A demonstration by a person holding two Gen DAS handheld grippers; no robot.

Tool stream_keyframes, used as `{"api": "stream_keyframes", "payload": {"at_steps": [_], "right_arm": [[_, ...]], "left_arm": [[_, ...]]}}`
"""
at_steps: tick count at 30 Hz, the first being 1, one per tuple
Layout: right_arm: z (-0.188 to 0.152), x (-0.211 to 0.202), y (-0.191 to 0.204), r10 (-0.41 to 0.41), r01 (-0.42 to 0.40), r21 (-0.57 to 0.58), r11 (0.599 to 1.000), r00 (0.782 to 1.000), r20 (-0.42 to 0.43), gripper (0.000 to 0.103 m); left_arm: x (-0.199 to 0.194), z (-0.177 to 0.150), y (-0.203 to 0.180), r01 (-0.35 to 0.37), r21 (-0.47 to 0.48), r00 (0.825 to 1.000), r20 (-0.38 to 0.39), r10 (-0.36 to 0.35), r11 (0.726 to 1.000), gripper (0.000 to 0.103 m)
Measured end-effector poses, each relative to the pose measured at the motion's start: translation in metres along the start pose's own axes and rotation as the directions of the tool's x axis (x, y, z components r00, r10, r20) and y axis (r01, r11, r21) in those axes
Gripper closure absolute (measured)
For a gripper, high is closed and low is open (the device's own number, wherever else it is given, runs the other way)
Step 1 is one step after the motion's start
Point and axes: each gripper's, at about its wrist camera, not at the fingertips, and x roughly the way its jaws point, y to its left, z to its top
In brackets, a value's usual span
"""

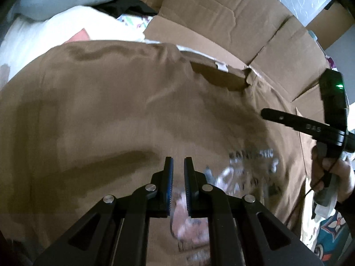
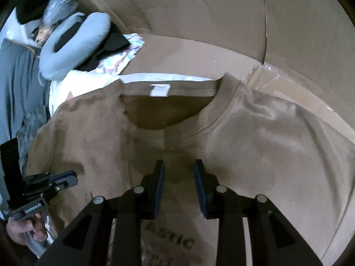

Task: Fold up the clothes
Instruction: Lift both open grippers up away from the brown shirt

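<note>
A brown T-shirt (image 1: 111, 110) lies spread front-up over cardboard, its collar (image 2: 168, 119) and white neck label (image 2: 159, 89) at the far side. A blurred chest print (image 1: 250, 173) with dark letters (image 2: 175, 241) sits below the collar. My left gripper (image 1: 178, 158) hovers above the shirt's chest, jaws almost together with nothing between them. My right gripper (image 2: 179, 161) hangs over the shirt just below the collar, jaws parted, with no cloth between the blue pads (image 2: 159, 186). Each gripper shows in the other's view: right gripper (image 1: 264, 112), left gripper (image 2: 73, 175).
Flattened cardboard (image 2: 199, 22) lies under and beyond the shirt. A grey-blue pillow (image 2: 73, 44), black clothes (image 2: 111, 42) and a white garment (image 1: 44, 37) are piled at the far left. A patterned cloth (image 1: 328, 228) lies at the right. A person's hand (image 1: 341, 177) holds the right gripper.
</note>
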Motion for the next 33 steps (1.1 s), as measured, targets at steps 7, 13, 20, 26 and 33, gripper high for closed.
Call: {"api": "stream_keyframes", "payload": {"at_steps": [7, 13, 20, 26, 33], "right_arm": [[-0.023, -0.066, 0.014, -0.031, 0.032, -0.014, 0.999, 0.999, 0.029, 0.076], [-0.034, -0.116, 0.027, -0.087, 0.089, -0.045, 0.995, 0.996, 0.029, 0.072], [-0.059, -0.184, 0.040, -0.107, 0.108, -0.045, 0.993, 0.993, 0.043, 0.061], [-0.074, -0.243, 0.047, -0.113, 0.115, -0.027, 0.993, 0.991, 0.067, 0.061], [-0.086, -0.304, 0.054, -0.124, 0.122, 0.027, 0.992, 0.990, 0.063, 0.061]], "left_arm": [[-0.048, -0.028, -0.007, -0.003, 0.112, 0.998, -0.062, 0.010, 0.994, 0.073], [-0.099, -0.040, -0.010, -0.026, 0.109, 0.999, -0.045, 0.031, 0.994, 0.044], [-0.152, -0.056, -0.011, -0.095, 0.133, 0.993, -0.060, 0.103, 0.987, 0.044], [-0.198, -0.067, -0.009, -0.133, 0.120, 0.988, -0.063, 0.141, 0.984, 0.044], [-0.262, -0.080, -0.008, -0.177, 0.104, 0.982, -0.055, 0.183, 0.979, 0.044]]}}
